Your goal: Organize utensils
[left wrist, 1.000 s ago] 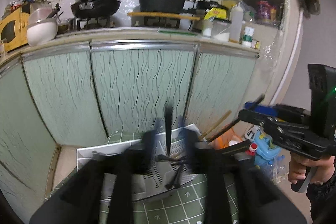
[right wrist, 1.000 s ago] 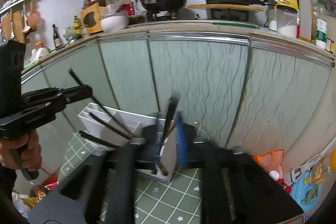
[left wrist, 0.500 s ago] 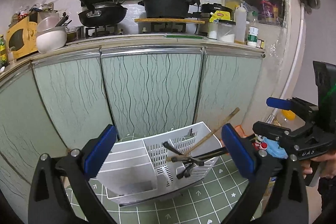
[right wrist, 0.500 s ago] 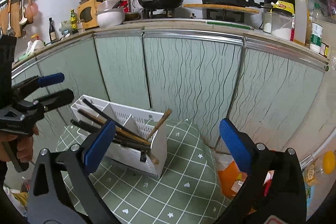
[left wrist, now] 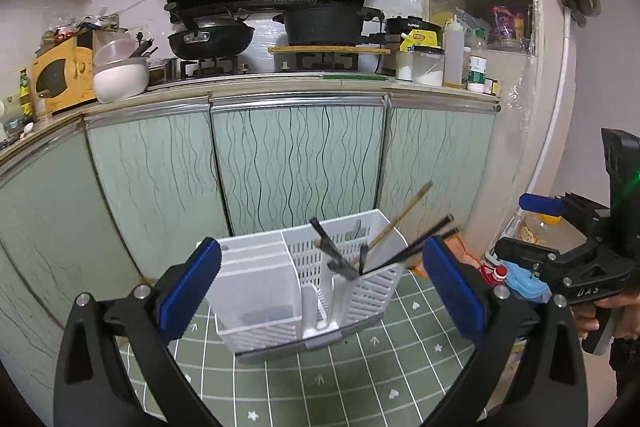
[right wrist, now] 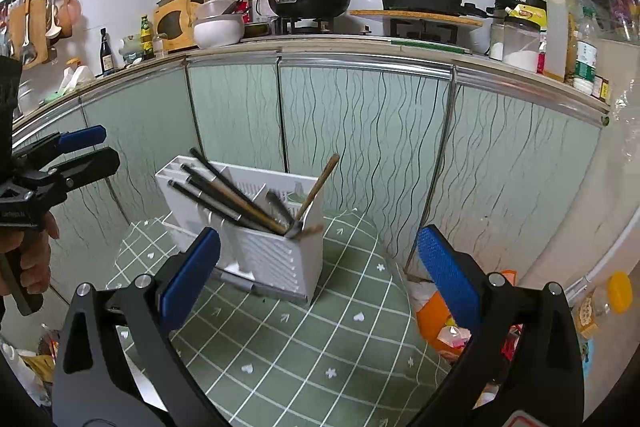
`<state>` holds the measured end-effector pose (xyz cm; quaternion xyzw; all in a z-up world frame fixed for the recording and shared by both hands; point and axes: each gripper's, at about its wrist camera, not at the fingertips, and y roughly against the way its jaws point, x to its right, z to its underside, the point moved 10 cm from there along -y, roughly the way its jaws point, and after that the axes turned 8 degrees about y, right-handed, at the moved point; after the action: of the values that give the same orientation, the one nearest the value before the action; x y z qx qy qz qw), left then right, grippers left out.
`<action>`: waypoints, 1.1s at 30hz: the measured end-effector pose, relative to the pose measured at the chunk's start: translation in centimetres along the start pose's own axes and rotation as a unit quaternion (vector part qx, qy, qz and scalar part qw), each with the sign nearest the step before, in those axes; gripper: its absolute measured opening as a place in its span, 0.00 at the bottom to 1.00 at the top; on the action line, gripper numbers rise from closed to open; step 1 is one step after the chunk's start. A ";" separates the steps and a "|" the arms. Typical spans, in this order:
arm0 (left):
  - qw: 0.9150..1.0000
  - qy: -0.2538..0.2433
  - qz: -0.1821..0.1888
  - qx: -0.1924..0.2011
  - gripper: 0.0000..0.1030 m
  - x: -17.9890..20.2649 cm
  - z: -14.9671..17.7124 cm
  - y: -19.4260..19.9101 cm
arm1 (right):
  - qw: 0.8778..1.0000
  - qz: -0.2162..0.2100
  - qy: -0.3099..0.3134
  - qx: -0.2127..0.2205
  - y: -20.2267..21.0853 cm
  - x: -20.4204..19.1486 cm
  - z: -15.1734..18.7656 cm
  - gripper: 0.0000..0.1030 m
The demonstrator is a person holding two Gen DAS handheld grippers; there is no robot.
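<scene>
A white utensil holder (left wrist: 360, 291) (right wrist: 276, 263) stands on a green checked mat (left wrist: 360, 379) in front of the cabinet doors. Dark chopsticks (left wrist: 424, 239) (right wrist: 216, 187) and a wooden one (left wrist: 404, 215) (right wrist: 320, 183) lean in its slotted compartment, sticking out over the rim. Its clear compartment (left wrist: 256, 283) looks nearly empty. My left gripper (left wrist: 320, 279) is open, its blue pads wide apart on the near side of the holder, with nothing between them. My right gripper (right wrist: 320, 267) is also open and empty, a little back from the holder's end. Each gripper shows at the edge of the other's view (left wrist: 516, 227) (right wrist: 108, 149).
Pale green cabinet doors (left wrist: 296, 163) rise right behind the holder. The counter above carries a wok (left wrist: 208, 39), a black pot (left wrist: 324, 23), a white bowl (left wrist: 120, 79) and jars. Bottles and bags (left wrist: 520, 283) (right wrist: 444, 311) crowd the floor to the right of the mat.
Both grippers went from narrower, blurred jaws with a dark stick between them to wide open, and drew back from the holder. The chopsticks now lean in the holder.
</scene>
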<state>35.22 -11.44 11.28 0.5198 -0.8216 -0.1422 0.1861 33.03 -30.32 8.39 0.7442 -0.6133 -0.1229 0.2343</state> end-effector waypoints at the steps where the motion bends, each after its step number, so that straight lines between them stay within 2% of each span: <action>1: 1.000 0.001 -0.001 0.001 0.96 0.2 0.2 0.3 | 1.000 0.001 0.001 0.000 0.5 -0.2 0.3 0.92; 7: 1.000 0.012 -0.018 0.002 0.96 -0.3 3.0 3.2 | 1.000 0.003 0.005 0.003 3.4 -1.6 2.4 0.92; 12: 0.998 0.010 -0.060 -0.004 0.96 -1.4 6.5 5.2 | 1.000 0.012 0.013 0.008 5.7 -3.0 4.5 0.92; 20: 0.994 0.022 -0.109 -0.016 0.96 -4.0 12.0 7.9 | 1.000 0.019 0.021 0.002 7.5 -5.1 9.0 0.92; 27: 0.991 0.023 -0.129 -0.024 0.96 -4.4 16.8 9.8 | 0.999 0.026 0.016 -0.009 7.8 -6.6 13.5 0.92; 33: 0.990 0.025 -0.130 -0.038 0.96 -3.8 20.1 10.3 | 0.999 0.039 0.017 -0.021 7.7 -7.3 16.6 0.92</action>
<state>19.32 -2.81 -2.80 0.6181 -0.7360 -0.1837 0.2062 17.10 -27.62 -2.79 0.7167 -0.6351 -0.1135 0.2647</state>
